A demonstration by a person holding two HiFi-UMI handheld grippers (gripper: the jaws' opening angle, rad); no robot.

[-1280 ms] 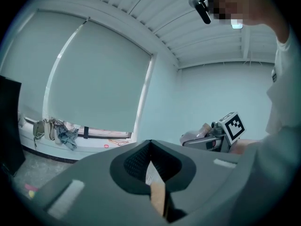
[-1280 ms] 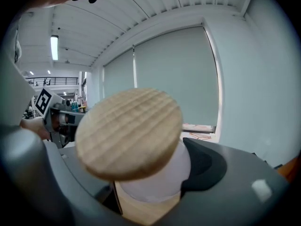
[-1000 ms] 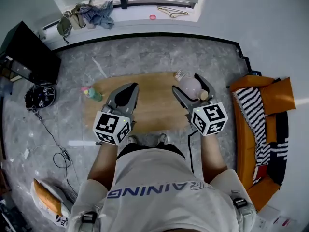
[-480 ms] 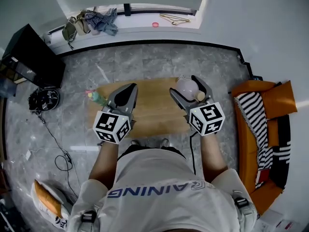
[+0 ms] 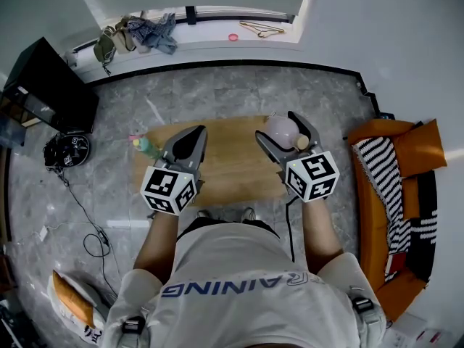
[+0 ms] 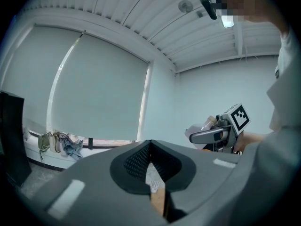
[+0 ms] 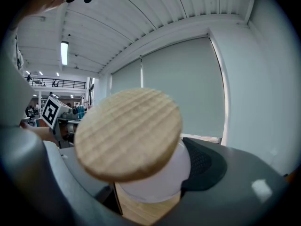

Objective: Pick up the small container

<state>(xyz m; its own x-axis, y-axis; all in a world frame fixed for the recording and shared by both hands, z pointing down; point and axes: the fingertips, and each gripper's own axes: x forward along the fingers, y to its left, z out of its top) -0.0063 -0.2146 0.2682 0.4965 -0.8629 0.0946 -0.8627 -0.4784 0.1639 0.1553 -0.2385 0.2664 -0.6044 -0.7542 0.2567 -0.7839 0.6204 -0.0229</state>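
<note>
One small container, pale lilac with a round wooden lid, sits clamped between the jaws of my right gripper. It lies on its side, with the lid turned back toward the gripper's marker cube. The jaws stand fairly wide and press on the rounded body from both sides. In the head view I hold it in the air above the far right corner of the wooden table, and in the right gripper view a strip of the tabletop shows beneath it.

My left gripper hangs above the left half of the table, level with the right one and well apart from it. Its jaws are closed tip to tip, with nothing held between them.

A small bottle, green with a pink top, stands at the table's left edge. An orange sofa with a black-and-white striped cloth on it sits to the right of the table. Far beyond the table, a heap of clothes rests on the window sill. A black cabinet stands off to the table's far left.
</note>
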